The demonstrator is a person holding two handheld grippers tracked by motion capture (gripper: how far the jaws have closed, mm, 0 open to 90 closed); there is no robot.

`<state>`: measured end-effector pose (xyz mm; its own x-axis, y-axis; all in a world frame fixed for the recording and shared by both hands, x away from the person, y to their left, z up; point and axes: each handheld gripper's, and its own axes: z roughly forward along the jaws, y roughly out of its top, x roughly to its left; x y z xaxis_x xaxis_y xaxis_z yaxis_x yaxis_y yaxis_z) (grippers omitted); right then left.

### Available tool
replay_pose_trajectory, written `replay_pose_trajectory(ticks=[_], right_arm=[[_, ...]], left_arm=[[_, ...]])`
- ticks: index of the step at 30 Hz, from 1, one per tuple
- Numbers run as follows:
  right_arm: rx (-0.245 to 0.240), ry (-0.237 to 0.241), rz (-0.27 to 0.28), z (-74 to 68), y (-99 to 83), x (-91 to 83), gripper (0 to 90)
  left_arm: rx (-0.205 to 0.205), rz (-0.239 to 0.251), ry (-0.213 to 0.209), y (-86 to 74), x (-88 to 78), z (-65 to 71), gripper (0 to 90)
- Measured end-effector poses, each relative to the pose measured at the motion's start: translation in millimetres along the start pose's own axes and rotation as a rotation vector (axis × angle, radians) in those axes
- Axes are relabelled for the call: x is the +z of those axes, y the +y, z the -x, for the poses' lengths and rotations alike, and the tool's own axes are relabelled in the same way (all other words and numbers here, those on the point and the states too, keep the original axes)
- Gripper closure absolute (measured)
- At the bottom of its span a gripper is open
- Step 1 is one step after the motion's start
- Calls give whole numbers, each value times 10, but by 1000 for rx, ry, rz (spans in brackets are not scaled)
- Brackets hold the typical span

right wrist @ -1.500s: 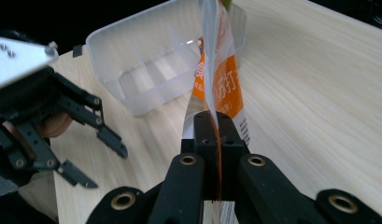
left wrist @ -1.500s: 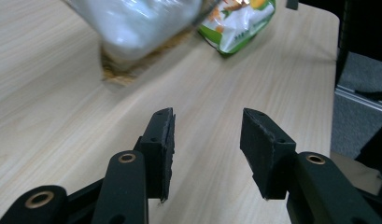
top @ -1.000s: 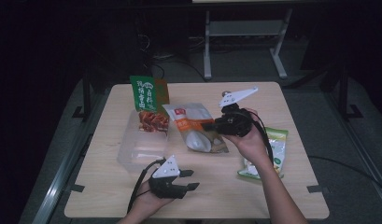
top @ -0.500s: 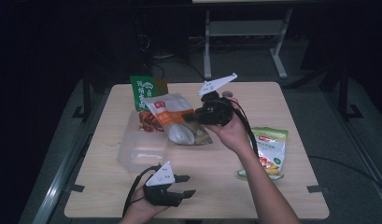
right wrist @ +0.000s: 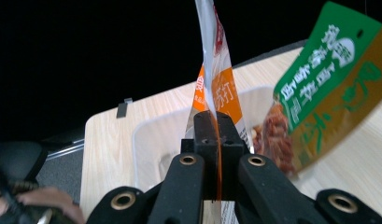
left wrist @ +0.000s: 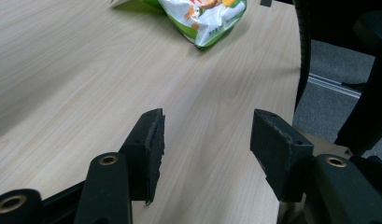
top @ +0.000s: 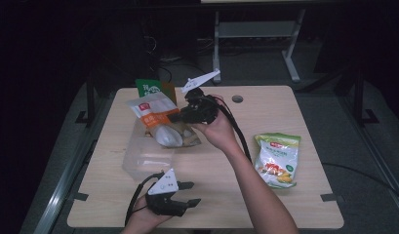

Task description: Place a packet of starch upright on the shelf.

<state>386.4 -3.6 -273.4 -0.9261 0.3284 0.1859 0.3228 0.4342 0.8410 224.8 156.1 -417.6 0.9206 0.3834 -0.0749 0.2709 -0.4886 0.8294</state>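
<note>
The right gripper has its jaws pinched tight on the edge of an orange and white snack packet, holding it clear of the desk and over the clear plastic bin; from the right gripper view the packet hangs edge-on, clamped along its seam, which looks like a grip chosen so the bag dangles freely and can be lowered straight into the bin. My guess is that the snacks are being gathered into that container one by one. A green packet with reddish contents stands at the bin's far end; in the right gripper view it looms close beside the held one, but I cannot tell whether it sits inside the bin or leans on its wall. The left gripper waits near the desk's front edge, empty, its jaws spread and having just been opening wider, nothing between the pads; it seems readied for the next pickup. A green and yellow packet lies flat, well apart to the right, its top cut off in the left gripper view. The printing on all packets is too small to read, and the room beyond is dark.
</note>
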Motion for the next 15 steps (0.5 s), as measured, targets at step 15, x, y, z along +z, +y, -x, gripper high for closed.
replay_pose_trajectory(ticks=[15], right_arm=[[45,51,-18,97,79,602,900]], left_arm=[[9,-5,-7,-13,28,5,429]])
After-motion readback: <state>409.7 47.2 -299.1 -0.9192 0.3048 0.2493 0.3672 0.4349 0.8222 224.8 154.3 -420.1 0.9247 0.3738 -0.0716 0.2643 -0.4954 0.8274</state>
